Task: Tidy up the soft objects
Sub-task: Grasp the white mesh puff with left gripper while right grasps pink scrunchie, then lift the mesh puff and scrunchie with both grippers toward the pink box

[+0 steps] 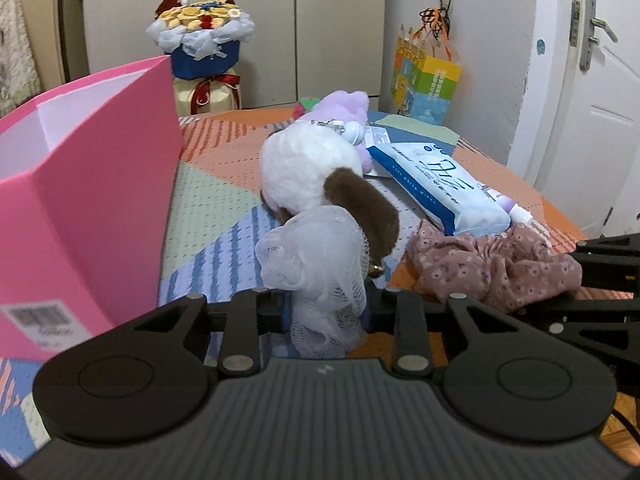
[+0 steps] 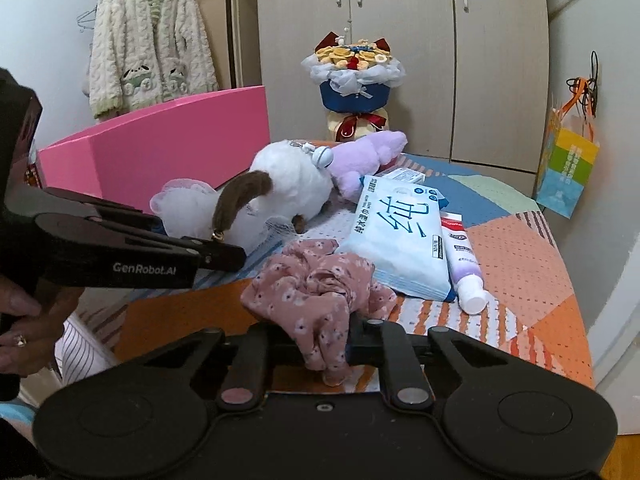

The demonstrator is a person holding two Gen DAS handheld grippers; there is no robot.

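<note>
Pink box: big, stiff card, top open; it stands at the table's left, likely to take the soft things.
White plush: round and fluffy, brown tail, lying beside the box.
Wipes pack: flat and smooth, not soft, so it probably stays.
Flowery cloth: thin and crumpled; right gripper pinches its near edge.
Mesh puff: white, airy net; left gripper squeezes it shut, near the box.

Both wrist views: low, close, aimed across tabletop toward wardrobe; white plush shared.
</note>
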